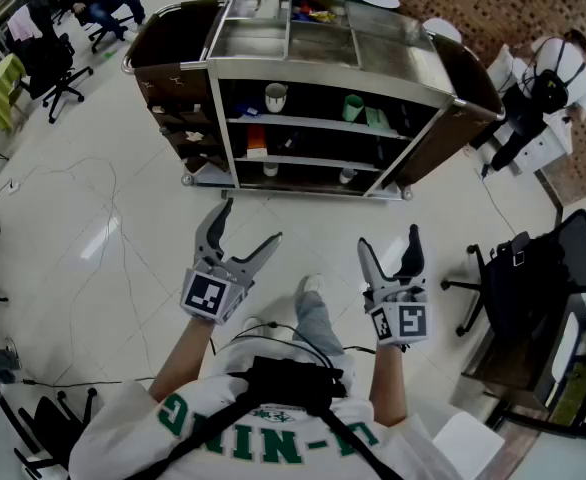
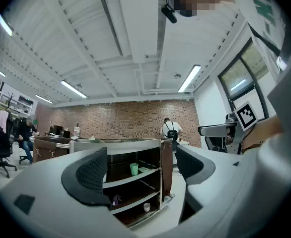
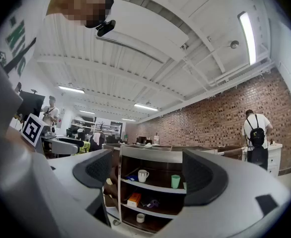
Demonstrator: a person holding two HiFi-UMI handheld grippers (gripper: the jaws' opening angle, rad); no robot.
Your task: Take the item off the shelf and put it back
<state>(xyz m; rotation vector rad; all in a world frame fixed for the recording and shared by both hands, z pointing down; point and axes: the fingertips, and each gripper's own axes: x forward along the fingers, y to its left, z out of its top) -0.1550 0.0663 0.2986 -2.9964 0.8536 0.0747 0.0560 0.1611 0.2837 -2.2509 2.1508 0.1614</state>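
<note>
Straight ahead on the pale floor [image 1: 83, 218], well apart from both grippers, I log one shelf [image 1: 313, 70]. It is cart-like, with steel trays on top, dark panels at either end and three open levels facing me.

Top level: white mug [image 3: 142, 175] at left, green cup [image 3: 175, 181] at right, both upright and apart from each other.
Middle level: orange box [image 3: 133, 199] at left, lying flat, with a purple thing [image 3: 153, 203] just beside it (too small for me to name).
Bottom level: small white cup [image 3: 140, 217], upright.
I cannot tell which of these is the task's item. Every one sits on the shelf, and none is in a jaw.

Left gripper [image 1: 251, 223]: held out over the floor and pointed at the shelf, jaws spread wide, nothing between them. Through the gap its own view shows me the shelf's right end and the green cup.
Right gripper [image 1: 389, 240]: level with the left and also aimed at the shelf, jaws spread, nothing between them. Its view frames all three levels in the gap.

Surroundings: brick wall [image 3: 210, 118] behind the shelf. A person in a white top [image 1: 556, 68] with a black backpack stands at a white counter to the shelf's right, back to me. A black office chair [image 1: 533, 268] is near my right side, and a second chair [image 1: 58, 78] is at far left.
</note>
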